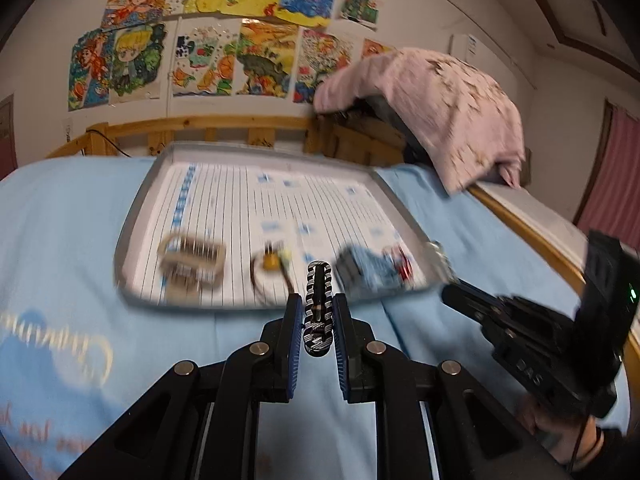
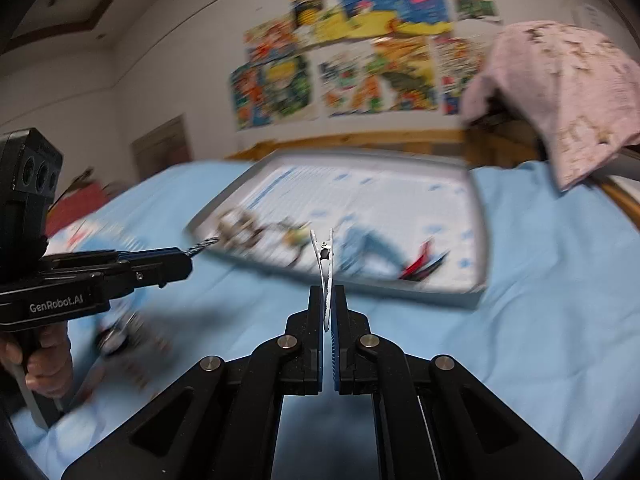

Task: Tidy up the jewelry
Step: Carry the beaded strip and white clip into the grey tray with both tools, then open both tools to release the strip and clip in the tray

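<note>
Left gripper clamped on a black-and-white patterned hair clip, held above the blue bedsheet. Right gripper pinched tight on a silver alligator clip, also in the air. Beyond both: grey tray on the sheet with remaining blurred accessories along its near edge.

Blue-sheeted bed bearing grey tray
</note>
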`<state>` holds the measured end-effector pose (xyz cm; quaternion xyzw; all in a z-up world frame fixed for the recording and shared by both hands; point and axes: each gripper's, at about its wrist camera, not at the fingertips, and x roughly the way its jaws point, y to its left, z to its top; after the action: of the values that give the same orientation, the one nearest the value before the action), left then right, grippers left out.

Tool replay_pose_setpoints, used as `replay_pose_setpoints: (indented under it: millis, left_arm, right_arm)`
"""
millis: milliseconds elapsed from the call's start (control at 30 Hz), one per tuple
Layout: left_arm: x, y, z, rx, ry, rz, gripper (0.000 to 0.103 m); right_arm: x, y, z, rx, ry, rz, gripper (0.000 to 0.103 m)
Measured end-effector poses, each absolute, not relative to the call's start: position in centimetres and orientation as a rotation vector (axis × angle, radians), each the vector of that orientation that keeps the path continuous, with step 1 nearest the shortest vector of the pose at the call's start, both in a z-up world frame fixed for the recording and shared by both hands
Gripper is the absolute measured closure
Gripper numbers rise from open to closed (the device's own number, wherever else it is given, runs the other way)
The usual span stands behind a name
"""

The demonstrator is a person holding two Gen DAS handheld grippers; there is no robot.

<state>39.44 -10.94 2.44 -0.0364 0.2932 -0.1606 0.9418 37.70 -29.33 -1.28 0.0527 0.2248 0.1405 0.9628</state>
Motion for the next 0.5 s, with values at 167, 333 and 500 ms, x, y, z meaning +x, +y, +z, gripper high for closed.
replay_pose_setpoints:
  millis: [167,333,500]
  left_arm:
    - [44.8,-13.0,1.4,-0.06,0.652,-0.312,0.089]
    - [48.3,-14.7,-0.6,-0.029,0.719,-0.311,0.089]
    - [49.2,-14.8,-2.0,-0.019,0.751,-0.292,0.088]
  right_arm:
    - [42.2,-31.3,-1.1,0.144,0.478,0.154,0.1]
    - [46.0,-32.3,-2.8,0.192,0.559,0.097,0.099]
    - [46.7,-32.6,-4.7,0.222,0.6,0.101,0.099]
